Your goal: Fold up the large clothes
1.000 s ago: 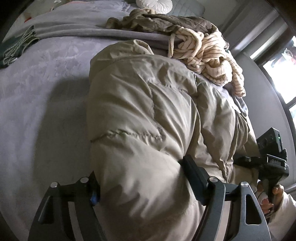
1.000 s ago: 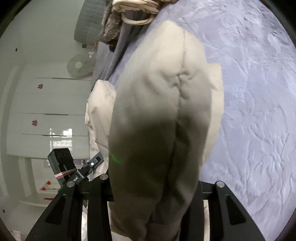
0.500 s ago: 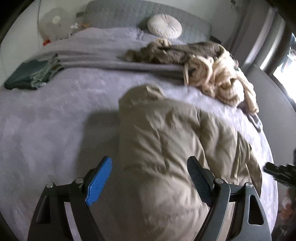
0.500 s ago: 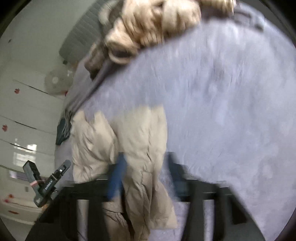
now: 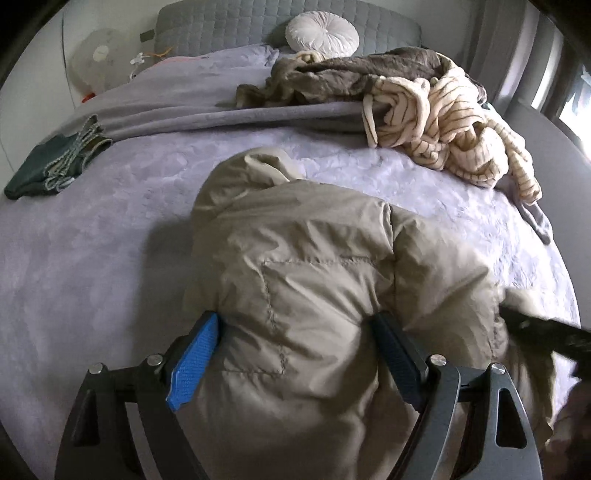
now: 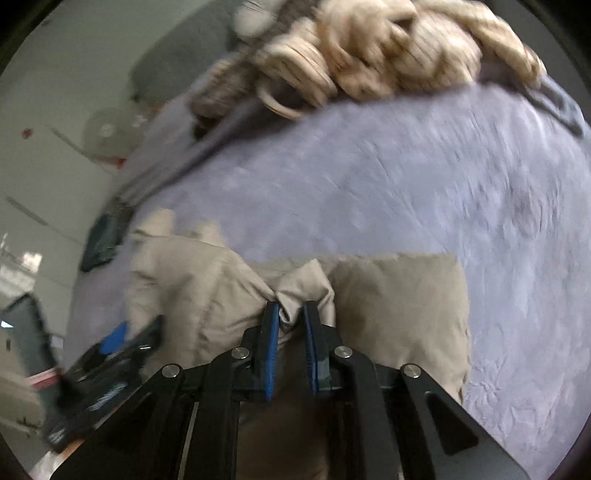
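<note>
Loosely: puffy quilted beige jacket (image 5: 314,295), plush blanket (image 5: 92,258).

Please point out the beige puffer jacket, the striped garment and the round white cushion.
beige puffer jacket (image 5: 314,288): left wrist view, quilted panel.
striped garment (image 5: 447,122): left wrist view, crumpled middle.
round white cushion (image 5: 322,31): left wrist view, centre.

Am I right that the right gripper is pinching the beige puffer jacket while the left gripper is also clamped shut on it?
Not quite. The left gripper is open, its fingers spread around the beige puffer jacket, as the left wrist view shows. The right gripper does pinch a fold of it.
</note>
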The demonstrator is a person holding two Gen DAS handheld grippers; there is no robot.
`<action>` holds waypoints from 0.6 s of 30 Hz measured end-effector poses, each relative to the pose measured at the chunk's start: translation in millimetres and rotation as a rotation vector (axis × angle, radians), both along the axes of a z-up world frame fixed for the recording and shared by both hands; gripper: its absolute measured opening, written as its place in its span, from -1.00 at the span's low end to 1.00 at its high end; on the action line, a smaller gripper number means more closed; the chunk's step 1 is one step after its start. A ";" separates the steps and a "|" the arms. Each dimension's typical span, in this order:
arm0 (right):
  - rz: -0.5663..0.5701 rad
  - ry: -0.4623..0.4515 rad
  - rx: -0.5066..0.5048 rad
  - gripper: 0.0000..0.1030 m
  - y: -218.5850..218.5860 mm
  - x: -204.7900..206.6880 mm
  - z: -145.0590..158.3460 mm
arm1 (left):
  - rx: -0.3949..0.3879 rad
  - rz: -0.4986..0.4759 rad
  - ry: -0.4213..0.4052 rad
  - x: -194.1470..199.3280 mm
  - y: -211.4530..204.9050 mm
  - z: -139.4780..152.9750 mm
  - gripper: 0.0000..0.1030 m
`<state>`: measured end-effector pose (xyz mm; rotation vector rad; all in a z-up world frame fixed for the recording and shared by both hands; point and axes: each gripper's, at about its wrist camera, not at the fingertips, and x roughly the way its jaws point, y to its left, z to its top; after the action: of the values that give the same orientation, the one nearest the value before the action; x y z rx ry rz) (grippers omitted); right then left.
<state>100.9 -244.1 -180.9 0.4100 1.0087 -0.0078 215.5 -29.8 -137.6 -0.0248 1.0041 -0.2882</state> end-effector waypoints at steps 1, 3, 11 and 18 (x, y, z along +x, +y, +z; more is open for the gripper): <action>-0.014 0.012 0.015 -0.90 -3.3 5.5 -8.9 | 0.000 -0.002 0.000 0.7 -2.5 -2.1 0.65; -0.036 0.020 0.057 -0.93 -14.6 6.1 -23.0 | 0.004 -0.003 0.000 2.6 -6.8 -6.6 0.73; -0.019 0.014 0.045 -0.95 -17.6 9.2 -35.8 | 0.033 -0.003 -0.004 -0.6 -10.7 -9.4 0.76; 0.002 0.032 0.050 -0.92 -12.5 -0.8 -14.2 | 0.057 -0.005 0.030 -17.8 4.6 10.0 0.76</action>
<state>100.1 -256.6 -195.0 0.4564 1.0425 0.0125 197.7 -25.2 -127.6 0.0255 1.0415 -0.2637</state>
